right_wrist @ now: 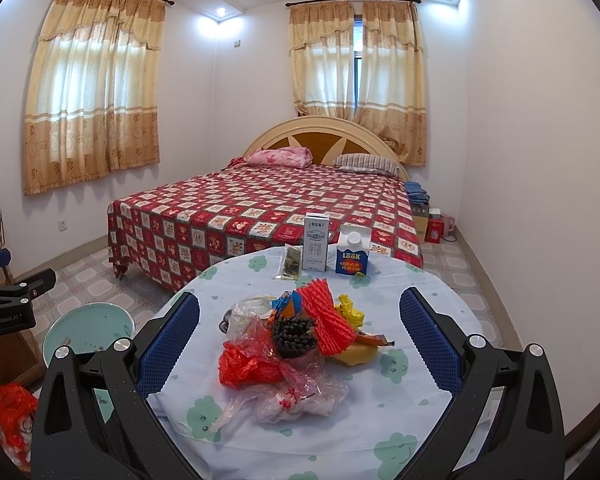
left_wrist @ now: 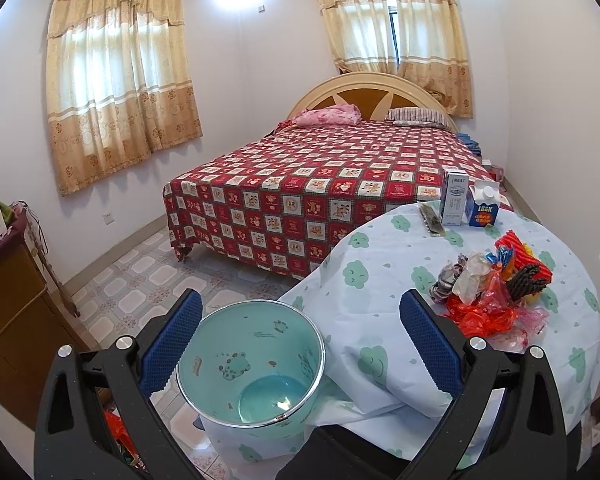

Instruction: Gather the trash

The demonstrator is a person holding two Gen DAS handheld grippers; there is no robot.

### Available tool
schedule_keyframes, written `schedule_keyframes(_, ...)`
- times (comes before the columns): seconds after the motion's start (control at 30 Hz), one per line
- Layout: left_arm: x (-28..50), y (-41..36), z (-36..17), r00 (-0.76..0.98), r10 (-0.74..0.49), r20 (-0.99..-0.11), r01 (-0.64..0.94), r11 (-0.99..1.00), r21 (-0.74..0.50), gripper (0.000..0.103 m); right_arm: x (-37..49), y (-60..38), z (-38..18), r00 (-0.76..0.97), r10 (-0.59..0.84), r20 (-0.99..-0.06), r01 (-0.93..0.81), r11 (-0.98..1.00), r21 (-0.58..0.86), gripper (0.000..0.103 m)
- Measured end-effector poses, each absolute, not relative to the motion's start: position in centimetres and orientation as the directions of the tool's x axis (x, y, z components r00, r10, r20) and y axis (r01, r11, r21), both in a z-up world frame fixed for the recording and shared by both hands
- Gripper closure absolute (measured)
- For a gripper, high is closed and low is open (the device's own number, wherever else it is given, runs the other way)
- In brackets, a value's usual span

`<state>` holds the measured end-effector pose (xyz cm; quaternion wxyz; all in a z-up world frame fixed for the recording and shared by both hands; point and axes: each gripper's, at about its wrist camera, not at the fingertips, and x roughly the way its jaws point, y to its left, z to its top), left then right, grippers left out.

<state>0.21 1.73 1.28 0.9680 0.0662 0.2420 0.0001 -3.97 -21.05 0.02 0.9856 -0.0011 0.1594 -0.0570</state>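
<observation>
A heap of trash [right_wrist: 292, 340] lies on the round table [right_wrist: 420, 432]: red and clear plastic bags, red foam netting, a dark ribbed piece, yellow scraps. It also shows in the left wrist view [left_wrist: 496, 288]. My right gripper [right_wrist: 300, 340] is open and empty, its jaws standing either side of the heap above the table. A teal bin [left_wrist: 252, 368] stands on the floor at the table's left edge. My left gripper [left_wrist: 300, 340] is open and empty, above the bin's rim. The bin looks empty inside. It shows in the right view too [right_wrist: 88, 332].
A white carton [right_wrist: 316, 246], a blue carton [right_wrist: 352, 254] and a dark packet [right_wrist: 292, 266] stand at the table's far edge. A bed [right_wrist: 260, 216] with a red checked cover lies behind. A wooden cabinet [left_wrist: 12, 312] is at left. An orange bag [right_wrist: 14, 412] lies on the floor.
</observation>
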Motion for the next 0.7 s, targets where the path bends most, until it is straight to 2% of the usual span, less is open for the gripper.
schedule_keyframes(0.7, 0.27, 2.38, 1.36, 0.882, 0.034, -0.47, 0.028, 0.992, 0.124, 0.006, -3.88, -20.8, -0.51, 0.942, -0.109, -0.318, 0.108, 0.994, -0.019, 0.005)
